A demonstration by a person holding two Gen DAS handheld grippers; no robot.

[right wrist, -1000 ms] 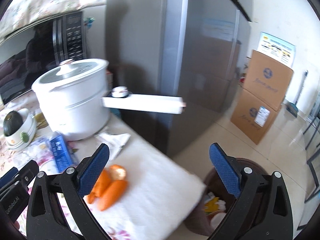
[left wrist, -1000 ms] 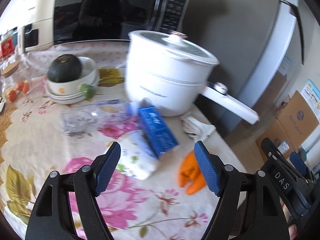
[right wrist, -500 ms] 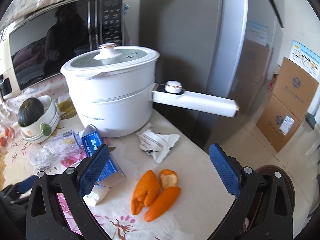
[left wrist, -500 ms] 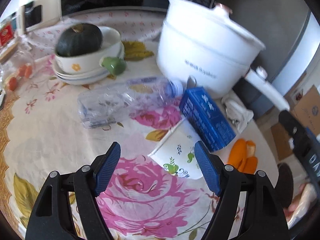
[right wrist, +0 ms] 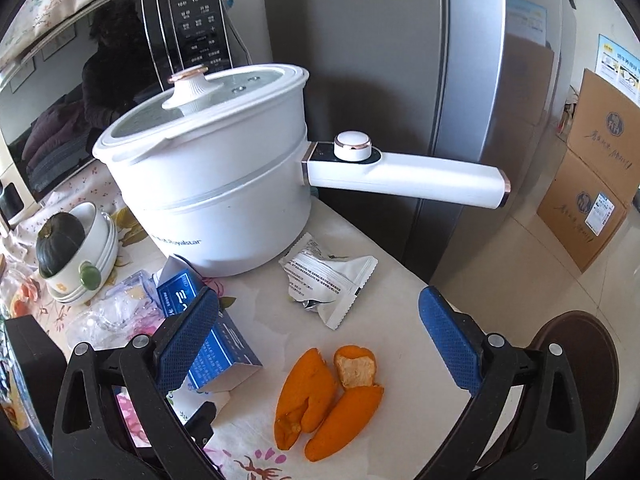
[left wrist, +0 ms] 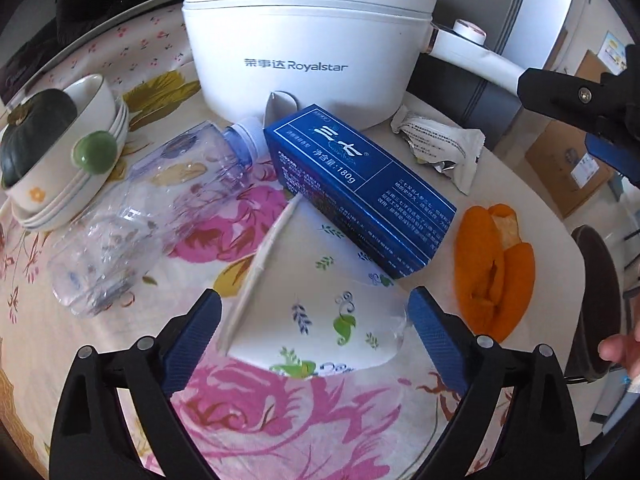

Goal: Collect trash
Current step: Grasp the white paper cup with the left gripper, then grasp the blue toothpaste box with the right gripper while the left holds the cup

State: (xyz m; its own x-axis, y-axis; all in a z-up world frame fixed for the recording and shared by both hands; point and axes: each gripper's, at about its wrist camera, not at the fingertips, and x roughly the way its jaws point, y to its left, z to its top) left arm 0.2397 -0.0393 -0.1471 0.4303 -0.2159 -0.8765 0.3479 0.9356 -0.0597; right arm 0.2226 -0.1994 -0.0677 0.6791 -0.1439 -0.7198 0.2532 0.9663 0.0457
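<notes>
Lowered since the earlier frame, left tongs (left wrist: 314,330) are being opened wide astride the flattened paper cup (left wrist: 316,308); right tongs (right wrist: 320,336) are being held apart, empty, above the orange peel (right wrist: 328,404).

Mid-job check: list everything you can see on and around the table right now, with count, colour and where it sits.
paper cup: 1, white with leaf print, crushed, lying between the left jaws
carton: 1, blue, lying across the cup's far end
plastic bottle: 1, clear, on its side left of the carton
wrapper: 1, white, torn, near the pot
orange peel: a few pieces, orange, near the table edge
electric pot: 1, white, lidded, at the back
bowls: stack, white, far left, holding a dark green squash
bin: 1, dark brown, on the floor
cardboard boxes: 2, brown, stacked
left gripper: open, jaws just widened around the cup
right gripper: open, above the peel
</notes>
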